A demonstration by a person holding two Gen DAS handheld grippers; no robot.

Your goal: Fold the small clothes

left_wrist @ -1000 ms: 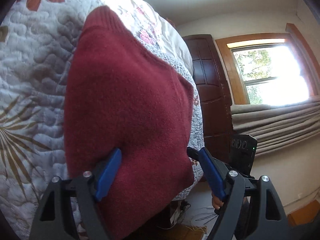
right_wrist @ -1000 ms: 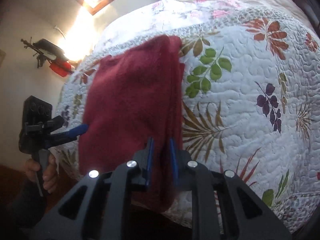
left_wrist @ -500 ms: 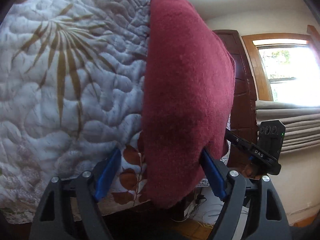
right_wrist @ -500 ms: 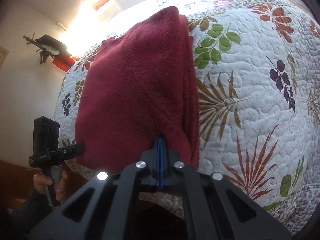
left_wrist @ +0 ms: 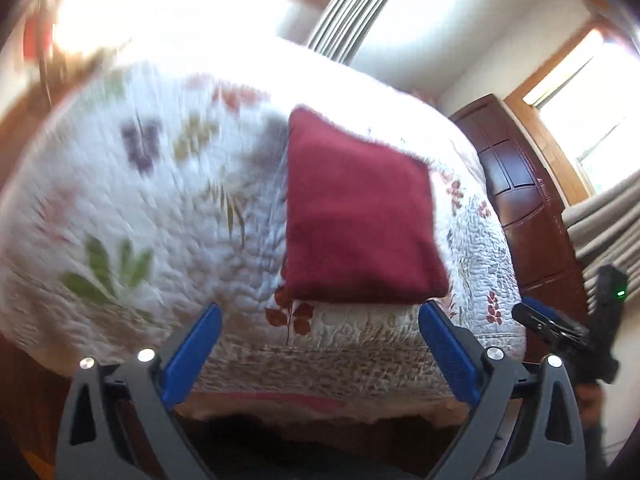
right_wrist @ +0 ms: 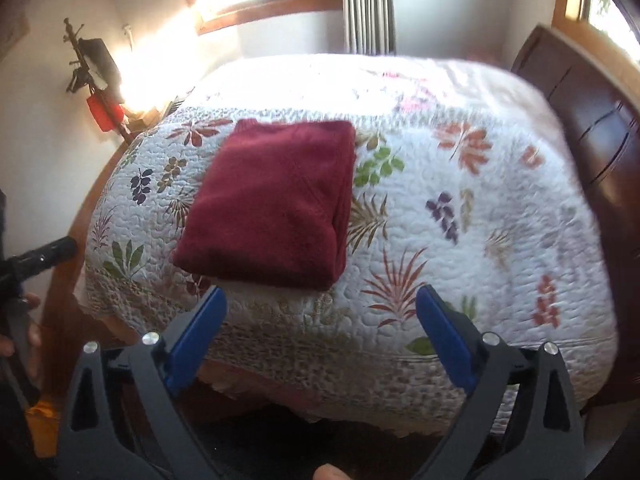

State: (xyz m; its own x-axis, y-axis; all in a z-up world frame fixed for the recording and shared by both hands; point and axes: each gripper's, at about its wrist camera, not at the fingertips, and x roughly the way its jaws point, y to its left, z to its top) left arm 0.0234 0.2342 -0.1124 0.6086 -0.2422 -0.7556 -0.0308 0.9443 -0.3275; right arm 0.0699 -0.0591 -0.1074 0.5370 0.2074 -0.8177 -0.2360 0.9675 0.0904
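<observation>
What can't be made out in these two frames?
- Quilt pattern, left wrist view: smeared by motion blur.
- Underside and inner layers of the folded red garment, both views: covered by its top layer.
- Windows, both views: blown out by sunlight.
- Bed base, right wrist view: blocked by the right gripper.

Dark red knit garment (right_wrist: 272, 200), soft fuzzy texture, folded into neat, flat rectangle. Lies on floral quilted bed (right_wrist: 460, 184), near foot edge, toward left side. Layered fold edges stacked along right side. Untouched.
</observation>
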